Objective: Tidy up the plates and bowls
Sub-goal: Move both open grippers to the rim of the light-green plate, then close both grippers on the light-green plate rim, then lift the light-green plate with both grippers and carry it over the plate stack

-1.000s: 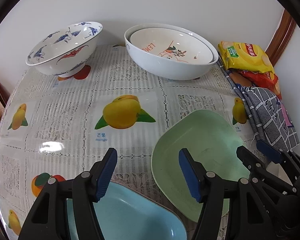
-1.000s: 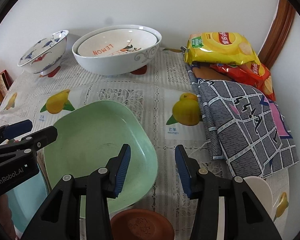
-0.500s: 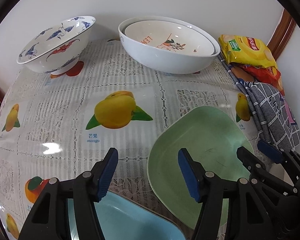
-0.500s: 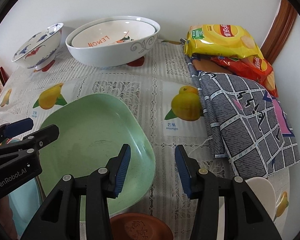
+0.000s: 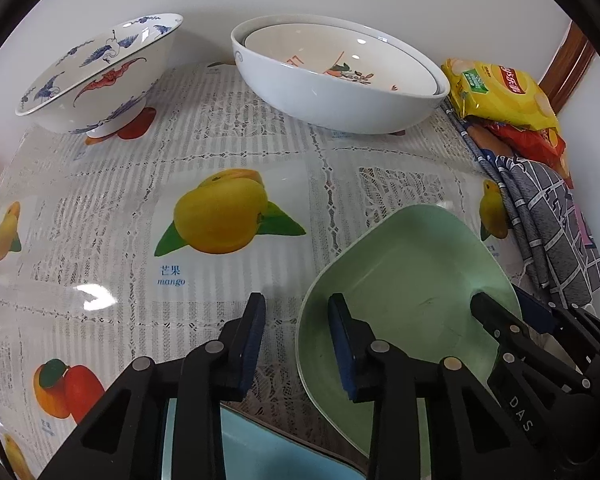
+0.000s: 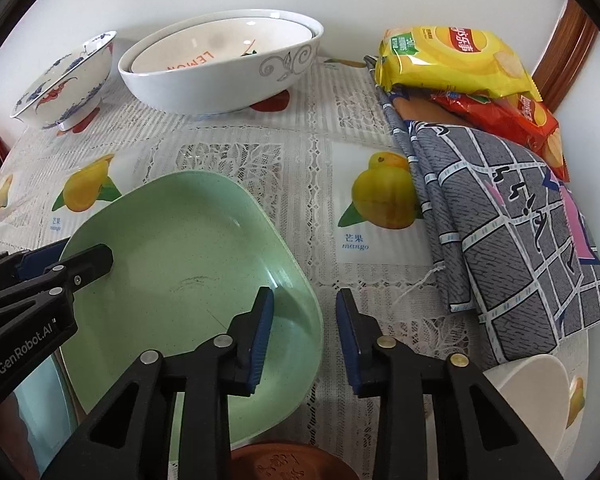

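A pale green square plate (image 5: pixel 412 292) (image 6: pixel 180 264) lies on the fruit-print tablecloth. My left gripper (image 5: pixel 298 340) straddles its left rim. The jaws are closing, with the rim between them and a gap showing on each side. My right gripper (image 6: pixel 306 338) straddles the opposite rim the same way, jaws closing and pads still off the rim. Each gripper shows at the edge of the other's view. A light blue plate (image 5: pixel 260 448) lies under the left gripper. Two nested white bowls (image 6: pixel 220 68) and a blue-and-white footed bowl (image 5: pixel 96 76) stand at the back.
A folded grey checked cloth (image 6: pixel 512 220) and yellow and red crisp bags (image 6: pixel 452 60) fill the right side by the wall. A brown dish (image 6: pixel 284 462) and a cream bowl (image 6: pixel 536 392) sit at the near edge.
Both grippers have sunk toward the green plate and their jaws have narrowed around its two opposite rims. The plate has not moved.
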`<state>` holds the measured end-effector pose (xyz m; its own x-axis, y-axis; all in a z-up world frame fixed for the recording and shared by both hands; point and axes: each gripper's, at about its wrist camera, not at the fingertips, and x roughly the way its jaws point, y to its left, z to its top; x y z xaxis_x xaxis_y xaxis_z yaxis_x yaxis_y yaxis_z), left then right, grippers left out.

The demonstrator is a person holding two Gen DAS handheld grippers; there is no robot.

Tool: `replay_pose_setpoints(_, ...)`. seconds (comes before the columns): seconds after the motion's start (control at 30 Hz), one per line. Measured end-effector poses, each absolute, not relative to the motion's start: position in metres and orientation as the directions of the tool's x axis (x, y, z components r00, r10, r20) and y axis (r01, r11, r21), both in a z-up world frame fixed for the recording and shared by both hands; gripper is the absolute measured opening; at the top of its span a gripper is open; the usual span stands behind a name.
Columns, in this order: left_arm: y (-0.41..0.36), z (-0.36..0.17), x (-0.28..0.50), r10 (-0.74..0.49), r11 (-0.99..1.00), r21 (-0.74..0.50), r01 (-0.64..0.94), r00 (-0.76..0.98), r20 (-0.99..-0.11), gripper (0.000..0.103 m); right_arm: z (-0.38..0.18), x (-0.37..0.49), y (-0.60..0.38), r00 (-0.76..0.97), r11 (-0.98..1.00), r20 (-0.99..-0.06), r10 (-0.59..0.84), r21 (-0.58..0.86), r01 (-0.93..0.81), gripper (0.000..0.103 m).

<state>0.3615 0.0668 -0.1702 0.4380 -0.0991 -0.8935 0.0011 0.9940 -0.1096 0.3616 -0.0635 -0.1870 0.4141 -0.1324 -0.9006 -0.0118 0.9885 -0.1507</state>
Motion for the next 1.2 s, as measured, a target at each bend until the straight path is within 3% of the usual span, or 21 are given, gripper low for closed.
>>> replay_pose_setpoints(0.17,0.066,-0.17,0.364,-0.132,0.991,-0.134,0.027,0.437,-0.89,0.015,-0.186,0.362,-0.063,0.431,0.991,-0.894,-0.12,-0.134,-0.001,0.021)
replay_pose_setpoints(0.53,0.078,-0.157,0.357,-0.106,0.992,-0.122,-0.003,0.477,-0.872,0.011,-0.177,0.358,-0.06,0.488,0.996,-0.87,-0.074,-0.09,-0.01,0.014)
replay_pose_setpoints(1.2,0.095,-0.086,0.281,-0.108,0.989,-0.144,-0.017,0.572,-0.813,0.011,-0.099,0.294,-0.04,0.577,1.0,-0.817,0.004,-0.006,-0.016,0.012)
